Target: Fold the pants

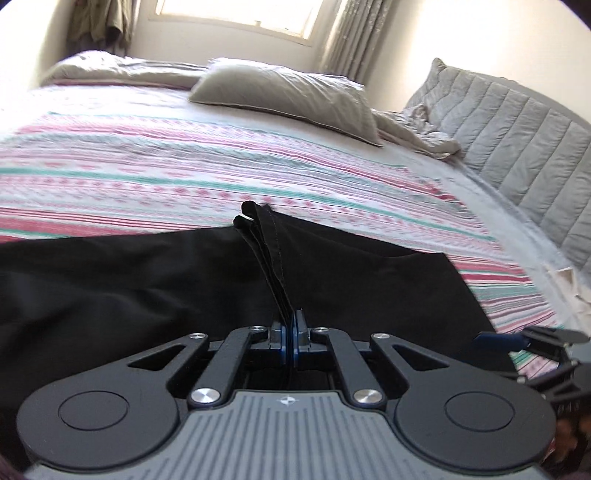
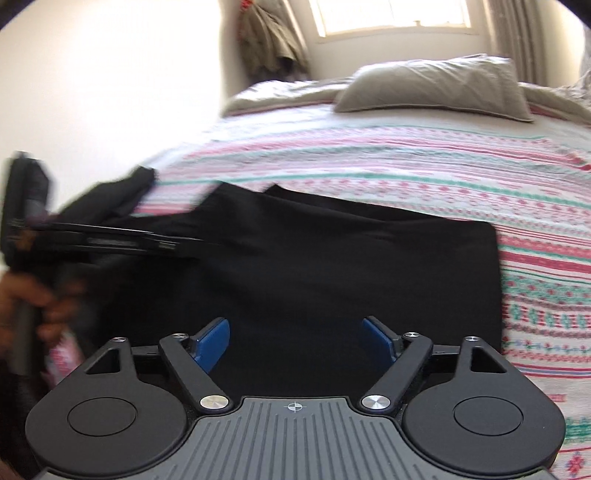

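Black pants point(image 1: 155, 280) lie folded on a striped bedspread point(image 1: 184, 162). My left gripper point(image 1: 291, 321) is shut on a stitched edge of the pants, and that pinched strip point(image 1: 266, 251) rises from the pads above the rest of the cloth. In the right wrist view the pants point(image 2: 332, 266) fill the middle, a flat dark rectangle. My right gripper point(image 2: 295, 341) hovers just above them, open, its blue pads point(image 2: 212, 341) wide apart with nothing pressed between them. The left gripper point(image 2: 122, 240) shows blurred at the left there, held by a hand point(image 2: 37, 306), with bunched black cloth point(image 2: 118, 199) lifted.
A grey pillow point(image 1: 288, 99) and a crumpled grey blanket point(image 1: 417, 133) lie at the far side of the bed. A quilted grey headboard point(image 1: 517, 125) runs along the right. A window point(image 1: 236, 14) and curtains point(image 1: 354, 40) are behind. Clothes point(image 2: 273, 33) hang at the wall.
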Action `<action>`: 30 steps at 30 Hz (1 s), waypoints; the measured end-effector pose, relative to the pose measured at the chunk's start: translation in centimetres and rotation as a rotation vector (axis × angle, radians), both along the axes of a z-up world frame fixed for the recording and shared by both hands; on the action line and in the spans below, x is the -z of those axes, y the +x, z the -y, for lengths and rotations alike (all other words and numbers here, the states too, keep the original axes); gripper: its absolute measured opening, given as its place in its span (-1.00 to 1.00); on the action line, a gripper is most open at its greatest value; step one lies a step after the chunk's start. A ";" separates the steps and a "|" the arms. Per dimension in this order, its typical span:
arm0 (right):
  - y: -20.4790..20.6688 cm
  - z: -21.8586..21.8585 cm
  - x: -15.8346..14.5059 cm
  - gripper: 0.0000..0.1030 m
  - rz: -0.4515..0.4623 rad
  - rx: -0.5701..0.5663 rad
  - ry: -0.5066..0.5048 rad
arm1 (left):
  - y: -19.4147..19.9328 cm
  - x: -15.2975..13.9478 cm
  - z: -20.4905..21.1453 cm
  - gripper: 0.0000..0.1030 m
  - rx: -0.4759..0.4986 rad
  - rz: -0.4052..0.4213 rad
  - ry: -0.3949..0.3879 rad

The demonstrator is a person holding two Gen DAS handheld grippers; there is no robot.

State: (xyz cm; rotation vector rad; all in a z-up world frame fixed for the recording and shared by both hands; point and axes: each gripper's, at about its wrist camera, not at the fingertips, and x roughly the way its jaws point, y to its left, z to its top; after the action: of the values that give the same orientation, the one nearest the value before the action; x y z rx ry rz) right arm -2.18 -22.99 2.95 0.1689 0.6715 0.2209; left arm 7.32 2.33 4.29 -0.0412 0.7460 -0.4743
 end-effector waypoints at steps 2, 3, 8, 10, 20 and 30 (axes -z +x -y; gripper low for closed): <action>0.4 -0.4 0.2 0.57 -0.010 0.000 -0.018 | -0.1 -0.1 -1.4 -0.79 -0.023 0.017 0.029; 0.6 -0.7 0.3 0.59 -0.011 -0.003 -0.025 | -0.2 -0.2 -1.9 -0.79 -0.038 0.027 0.045; 1.7 -2.9 0.4 0.65 0.000 -0.044 -0.078 | -0.4 -0.4 -6.0 -0.79 -0.109 0.053 0.091; 2.2 -3.8 0.5 0.65 0.003 -0.061 -0.097 | -0.6 -0.4 -7.5 -0.79 -0.136 0.049 0.087; 3.7 -6.7 0.7 0.66 0.032 -0.107 -0.152 | -0.9 -1.1 -13.8 -0.79 -0.261 0.077 0.082; 3.9 -7.1 1.2 0.67 0.025 -0.100 -0.160 | -0.1 -1.5 -16.7 -0.70 -0.437 0.141 0.211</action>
State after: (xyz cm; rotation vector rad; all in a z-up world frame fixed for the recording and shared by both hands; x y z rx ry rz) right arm 1.74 -15.93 1.79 -0.0208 0.6701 0.2642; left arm 7.19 18.99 5.76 0.0269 0.6219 0.0190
